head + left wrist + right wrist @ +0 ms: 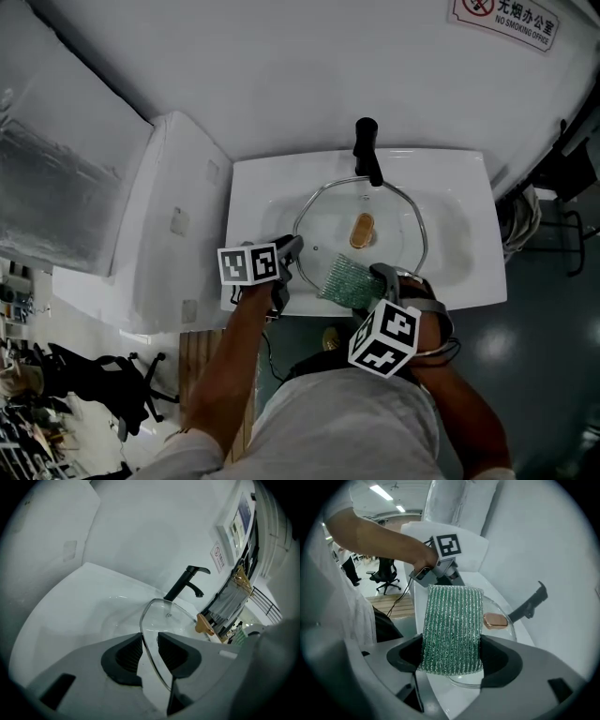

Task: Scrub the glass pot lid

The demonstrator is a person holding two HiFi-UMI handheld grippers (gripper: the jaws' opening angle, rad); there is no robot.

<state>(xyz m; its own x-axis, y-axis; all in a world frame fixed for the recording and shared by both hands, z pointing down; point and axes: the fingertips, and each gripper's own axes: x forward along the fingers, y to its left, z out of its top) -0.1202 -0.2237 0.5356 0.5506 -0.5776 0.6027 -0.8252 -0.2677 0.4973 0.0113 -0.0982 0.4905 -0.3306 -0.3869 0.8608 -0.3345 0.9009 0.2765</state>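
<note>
One glass pot lid [333, 214] (one bronze knob [362, 230] at its centre) sits in the single white sink [464, 192] below one black tap [367, 150], its rim pinched by the left gripper [292, 249], while the right gripper [380, 277] clamps one green scouring pad [349, 279].

Two grippers are in view, the left gripper [292, 246] and the right gripper [380, 274]. Each has two dark fingers [123, 657], four in all, and each carries one marker cube, so there are two: one cube on the left [249, 263] and one on the right [385, 338]. There is one glass pot lid [398, 220] with a single copper-coloured knob [362, 230] at its middle, and one green scrubbing pad [349, 279]. One white sink [459, 183] carries one black faucet [367, 150]. Further off there is one red-and-white sign [511, 17] on the wall and one black office chair [112, 375] on the floor.
</note>
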